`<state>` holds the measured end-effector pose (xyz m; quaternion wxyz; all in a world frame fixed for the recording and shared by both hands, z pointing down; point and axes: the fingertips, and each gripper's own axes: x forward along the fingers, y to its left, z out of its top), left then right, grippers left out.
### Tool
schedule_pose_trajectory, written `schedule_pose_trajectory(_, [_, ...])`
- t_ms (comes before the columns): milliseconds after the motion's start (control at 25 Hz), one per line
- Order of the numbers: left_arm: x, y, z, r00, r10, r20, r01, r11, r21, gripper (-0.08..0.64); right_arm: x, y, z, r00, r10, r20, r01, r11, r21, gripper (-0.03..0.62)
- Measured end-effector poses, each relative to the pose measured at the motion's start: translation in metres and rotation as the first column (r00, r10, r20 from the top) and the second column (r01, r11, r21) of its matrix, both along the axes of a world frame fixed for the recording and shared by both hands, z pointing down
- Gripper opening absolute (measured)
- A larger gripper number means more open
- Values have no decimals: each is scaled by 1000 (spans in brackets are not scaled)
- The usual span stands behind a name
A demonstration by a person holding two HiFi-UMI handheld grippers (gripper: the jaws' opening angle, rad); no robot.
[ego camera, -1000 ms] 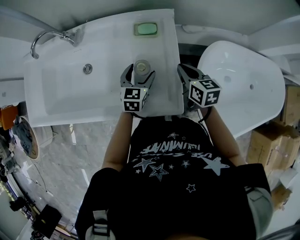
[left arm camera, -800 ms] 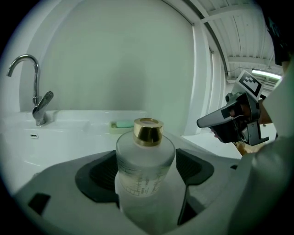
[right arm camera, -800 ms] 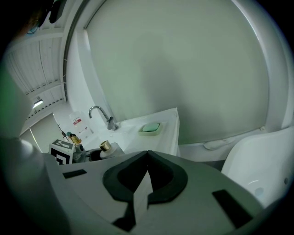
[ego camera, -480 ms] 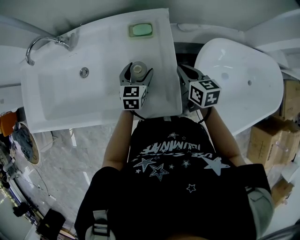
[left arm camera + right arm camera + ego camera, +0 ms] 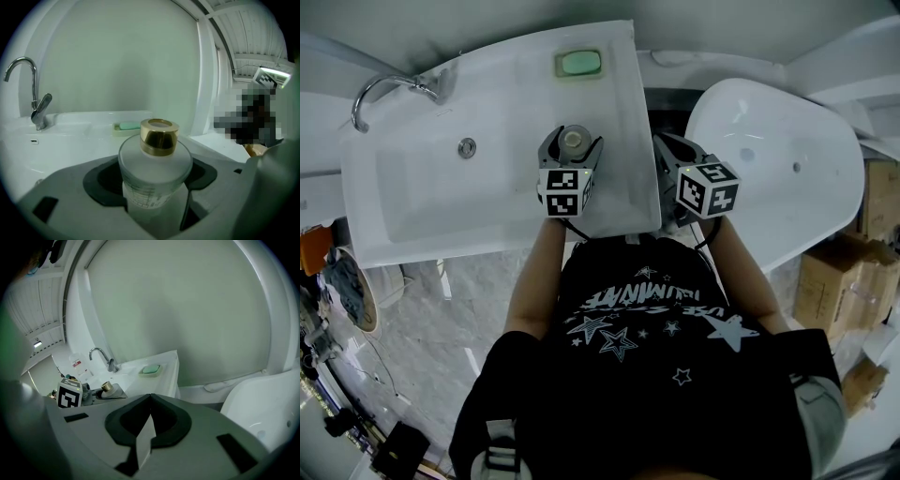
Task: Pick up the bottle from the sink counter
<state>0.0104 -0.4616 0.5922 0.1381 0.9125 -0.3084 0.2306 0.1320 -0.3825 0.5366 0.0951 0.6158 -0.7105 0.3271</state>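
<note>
**A:** Bottle, frosted and gold-capped, sits at the upper centre of the head view, over the white desk right of the basin. Picked up?

**B:** Gripped, yes. The left hand-held gripper clasps its body. Whether it's off the desk, I can't tell. The right hand-held gripper is clenched and empty. The bottle's faint print is too blurred to read.

bottle: frosted matt body, translucent;
cap: glossy gold, metallic look;
left gripper: your shell is matt grey plastic; pads matt black, rubbery-looking;
sink counter: smooth glossy white;
faucet: polished chrome;
shirt: your matt black cloth
</note>
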Motion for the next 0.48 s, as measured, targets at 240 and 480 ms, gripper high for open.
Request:
schedule_pose_trajectory(240, [-5,-2,-4,999,-45,-27,45,999,-7,357,3,0,-6,1000,-4,-4,5,1000,18,6])
schedule_pose_trajectory(480, [-10,3,-29,996,-77,-43,78,996,32,357,6,4,-16,999,-32,-11,32,999,38,6])
